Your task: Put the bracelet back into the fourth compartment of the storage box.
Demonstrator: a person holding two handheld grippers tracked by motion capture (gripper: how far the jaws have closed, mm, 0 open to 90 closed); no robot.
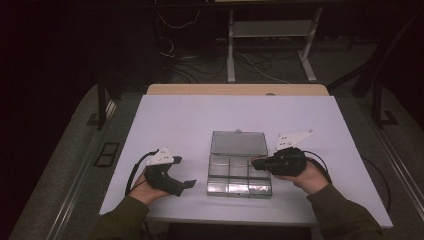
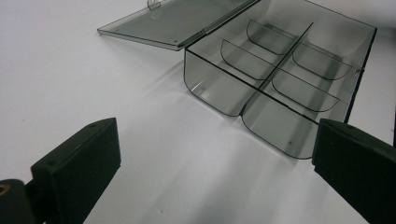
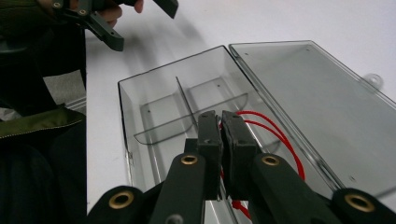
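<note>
Right gripper view: right gripper [image 3: 220, 140] is pinched on a red wire [image 3: 280, 140] over the open clear box [image 3: 140, 93] near the worktop's front edge. Risk: wire snagging a divider and dragging the light box. Left gripper [image 2: 215, 163] gapes wide, holding nothing.

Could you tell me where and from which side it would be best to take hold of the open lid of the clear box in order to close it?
Probably by the small tab on the lid's free long edge, opposite the hinge. The lid lies flat on the table, folded back from the box, so come from the far side and pinch the tab, which sticks out past the edge.
</note>
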